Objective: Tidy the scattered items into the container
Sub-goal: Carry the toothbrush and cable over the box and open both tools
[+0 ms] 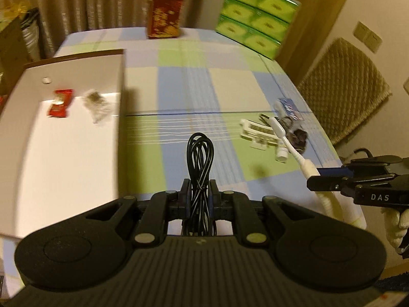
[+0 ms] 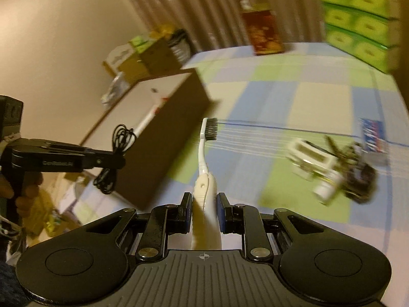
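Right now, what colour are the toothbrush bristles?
Dark, black-looking bristles on a white toothbrush; right wrist view.

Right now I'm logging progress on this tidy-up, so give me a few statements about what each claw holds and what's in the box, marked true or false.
1. The left claw is shut on a bundled black cable. True.
2. The right claw is open with nothing in it. False: it grips a white toothbrush by the handle.
3. The white box already holds a red packet. True.
4. The toothbrush bristles point back toward the right claw. False: the bristled head sits at the far end, away from it.
5. A pile of small items lies on the checked tablecloth. True.
6. The green boxes are inside the white box. False: they are stacked at the table's far corner.
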A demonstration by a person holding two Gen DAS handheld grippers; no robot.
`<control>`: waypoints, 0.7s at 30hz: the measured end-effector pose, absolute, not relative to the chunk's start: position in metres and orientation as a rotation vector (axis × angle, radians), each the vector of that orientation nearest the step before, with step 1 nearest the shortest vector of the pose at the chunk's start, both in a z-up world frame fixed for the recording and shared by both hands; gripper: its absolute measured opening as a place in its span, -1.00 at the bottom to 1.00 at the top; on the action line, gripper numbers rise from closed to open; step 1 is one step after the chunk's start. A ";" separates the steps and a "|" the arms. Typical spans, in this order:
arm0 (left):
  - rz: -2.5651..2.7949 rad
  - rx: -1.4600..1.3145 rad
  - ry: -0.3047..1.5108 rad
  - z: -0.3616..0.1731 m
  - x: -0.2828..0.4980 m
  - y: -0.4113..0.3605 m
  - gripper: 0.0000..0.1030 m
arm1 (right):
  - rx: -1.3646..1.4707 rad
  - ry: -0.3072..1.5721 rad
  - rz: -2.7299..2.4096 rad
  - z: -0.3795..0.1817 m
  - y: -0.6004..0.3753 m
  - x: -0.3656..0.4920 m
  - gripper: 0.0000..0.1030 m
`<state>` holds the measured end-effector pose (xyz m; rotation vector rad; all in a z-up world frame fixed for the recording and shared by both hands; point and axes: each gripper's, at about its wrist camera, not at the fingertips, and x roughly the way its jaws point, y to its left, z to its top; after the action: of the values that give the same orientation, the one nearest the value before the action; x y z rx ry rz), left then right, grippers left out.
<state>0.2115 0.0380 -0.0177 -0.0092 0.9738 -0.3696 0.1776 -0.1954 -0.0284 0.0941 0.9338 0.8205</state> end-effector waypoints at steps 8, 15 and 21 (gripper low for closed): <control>-0.274 -0.058 0.923 0.001 0.204 0.104 -0.82 | 0.121 0.932 0.974 -0.019 -0.114 0.184 -0.67; -0.212 -0.074 0.903 0.010 0.206 0.157 -0.82 | 0.198 0.962 1.055 -0.018 -0.050 0.189 -0.67; -0.181 -0.065 0.897 0.011 0.218 0.188 -0.82 | 0.218 0.971 1.033 -0.022 -0.002 0.201 -0.67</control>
<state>0.2177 0.1882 0.0110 -0.0648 0.8970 -0.1811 0.2008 -0.0017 -0.0216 0.2181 0.9714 1.0328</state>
